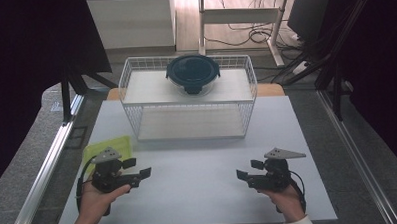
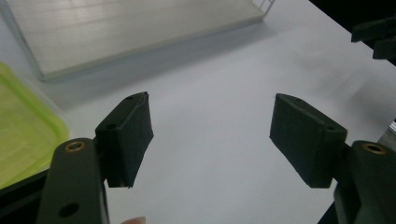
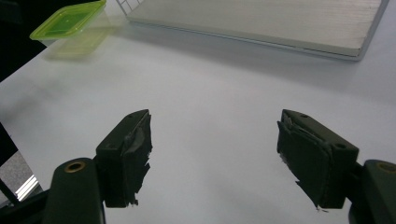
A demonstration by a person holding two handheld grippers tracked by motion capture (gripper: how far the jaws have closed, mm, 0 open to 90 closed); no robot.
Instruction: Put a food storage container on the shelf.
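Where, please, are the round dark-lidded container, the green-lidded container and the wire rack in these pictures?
Round dark-lidded container [image 1: 192, 71], high view, centre of its lid.
Green-lidded container [image 3: 70, 19], right gripper view, middle of its lid.
Wire rack [image 1: 188, 103], high view, front top rim.

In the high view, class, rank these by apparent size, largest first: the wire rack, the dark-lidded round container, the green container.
1. Wire rack, clearly the largest.
2. Dark-lidded round container on the rack's top shelf.
3. Green container, though the left tool hides part of it, so this last place is unsure.
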